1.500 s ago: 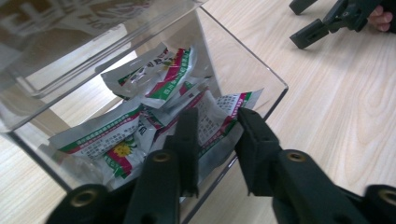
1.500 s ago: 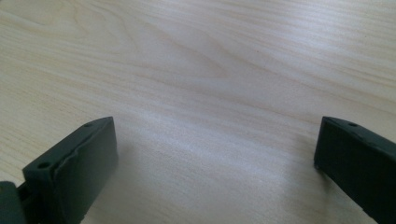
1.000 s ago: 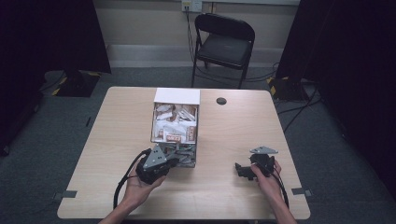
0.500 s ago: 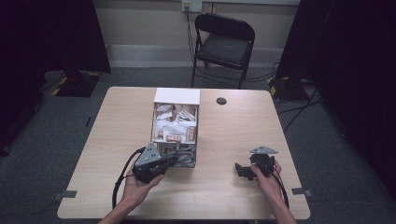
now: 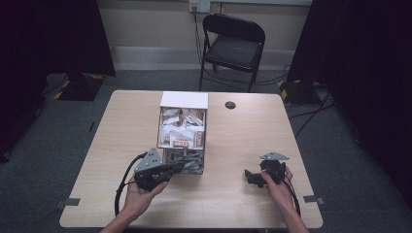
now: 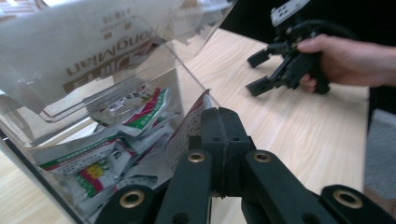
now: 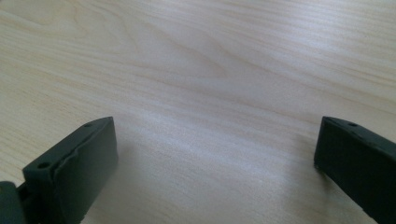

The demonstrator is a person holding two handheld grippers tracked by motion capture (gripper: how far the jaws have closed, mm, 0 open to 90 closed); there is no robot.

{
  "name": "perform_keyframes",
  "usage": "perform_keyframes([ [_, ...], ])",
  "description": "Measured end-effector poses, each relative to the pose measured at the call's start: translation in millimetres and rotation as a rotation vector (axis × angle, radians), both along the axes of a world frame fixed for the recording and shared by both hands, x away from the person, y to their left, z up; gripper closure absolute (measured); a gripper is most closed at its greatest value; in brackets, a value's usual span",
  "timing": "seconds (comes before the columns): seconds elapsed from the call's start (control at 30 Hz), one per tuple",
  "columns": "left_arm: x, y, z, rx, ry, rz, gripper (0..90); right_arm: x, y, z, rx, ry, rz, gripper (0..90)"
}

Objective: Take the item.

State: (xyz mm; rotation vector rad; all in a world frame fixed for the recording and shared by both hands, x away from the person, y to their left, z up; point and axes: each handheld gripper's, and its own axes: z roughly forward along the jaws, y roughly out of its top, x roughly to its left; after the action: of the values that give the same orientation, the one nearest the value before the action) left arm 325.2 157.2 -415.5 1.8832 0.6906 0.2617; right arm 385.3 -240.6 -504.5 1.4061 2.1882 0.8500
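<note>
Left gripper (image 6: 219, 135): jaws clamped on the edge of a sachet (image 6: 189, 128) at the clear dispenser box's (image 5: 182, 141) open front, near the table's (image 5: 121, 131) middle.
Sachet: judged light, thin, floppy, slick; best pinched at its free edge, as here.
Right gripper (image 5: 253, 178): jaws spread wide, nothing between them, resting over bare tabletop well apart from the box.

The left gripper (image 5: 177, 167) is lying with its fingers (image 6: 219, 140) pressed together at the near end of the box (image 5: 182, 131), and a packet (image 6: 187, 126) is standing just beside them, touching. More packets (image 6: 116, 144) are lying in the box, left of the fingers. The right gripper (image 5: 252, 177) is resting on the surface (image 5: 243, 136), well apart to the right, its fingers (image 7: 74, 163) standing wide over bare surface.
</note>
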Motion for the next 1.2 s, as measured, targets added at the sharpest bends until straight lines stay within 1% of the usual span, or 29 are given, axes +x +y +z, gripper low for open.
perform_keyframes([
  [0.1,-2.0,0.9,1.7,0.002,-0.003,-0.002,90.0,-0.1,0.1,0.0,0.001,0.002,-0.001,0.0],
  [0.13,-3.1,2.1,3.4,-0.012,-0.004,0.007,90.0,0.0,0.0,0.0,0.000,0.000,0.000,0.0],
  [0.2,-3.3,2.8,4.2,-0.019,-0.004,0.009,90.0,0.0,0.0,0.0,0.000,0.000,0.000,0.0],
  [0.3,-3.9,3.1,5.8,-0.020,-0.001,0.002,90.0,0.0,0.0,0.0,0.000,0.000,0.000,0.0],
  [0.43,-5.9,3.9,7.1,-0.041,0.006,-0.003,90.0,0.0,0.0,0.0,0.000,0.000,0.000,0.0],
  [0.6,-7.4,5.2,7.9,-0.047,0.007,0.001,90.0,-0.1,0.1,0.0,0.001,0.001,-0.001,0.0],
  [0.83,-9.4,8.2,11.8,-0.075,0.019,-0.007,90.0,0.0,0.0,0.0,0.000,0.000,0.000,0.0],
  [0.9,-10.1,9.0,12.8,-0.078,0.023,-0.014,90.0,0.0,0.0,0.0,0.000,0.000,0.000,0.0],
  [1.0,-11.7,10.8,14.8,-0.085,0.019,-0.012,90.0,0.0,0.0,0.0,0.000,0.000,0.000,0.0],
  [1.17,-14.8,14.2,17.3,-0.075,0.014,-0.013,90.0,-0.1,0.1,0.0,0.001,0.001,-0.001,0.0],
  [1.2,-15.4,15.5,17.5,-0.082,0.013,-0.013,90.0,0.0,0.0,0.0,0.000,0.000,0.000,0.0],
])
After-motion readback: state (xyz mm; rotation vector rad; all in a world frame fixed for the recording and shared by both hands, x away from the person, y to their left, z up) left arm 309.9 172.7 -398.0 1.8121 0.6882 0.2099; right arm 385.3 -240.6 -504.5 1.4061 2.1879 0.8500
